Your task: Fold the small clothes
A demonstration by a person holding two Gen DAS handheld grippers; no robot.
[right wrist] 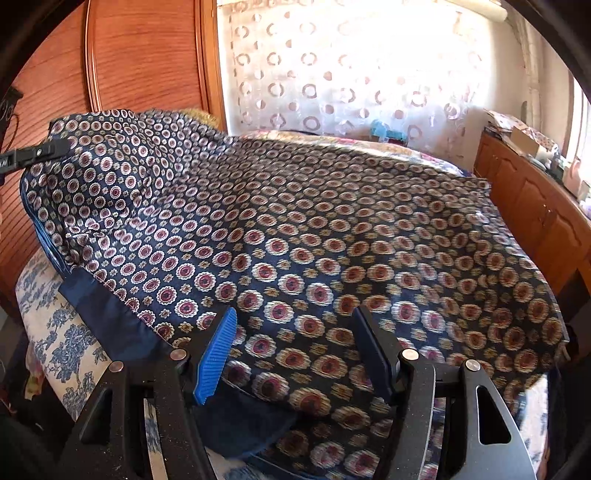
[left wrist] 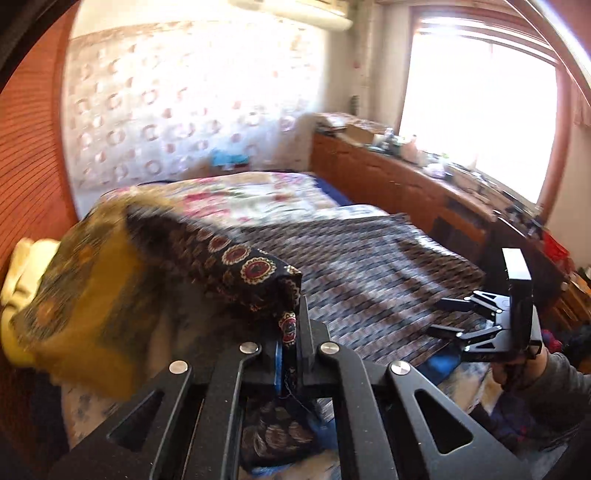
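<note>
Clamped low in frame, the left tool [left wrist: 286, 332] pinches the patterned cloth [left wrist: 236, 254]; the right tool [right wrist: 295, 350], jaws apart, holds nothing, so the lifted corner may slip or drag the cloth askew.

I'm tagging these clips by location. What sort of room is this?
Most likely a bedroom in a home. A bed with a floral cover fills the middle, a wooden sideboard cluttered with household items runs under a bright window, and an air conditioner hangs high on the wall.

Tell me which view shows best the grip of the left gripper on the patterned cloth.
The left wrist view: the left gripper is shut on a corner of the patterned cloth. In the right wrist view only its finger shows.
</note>
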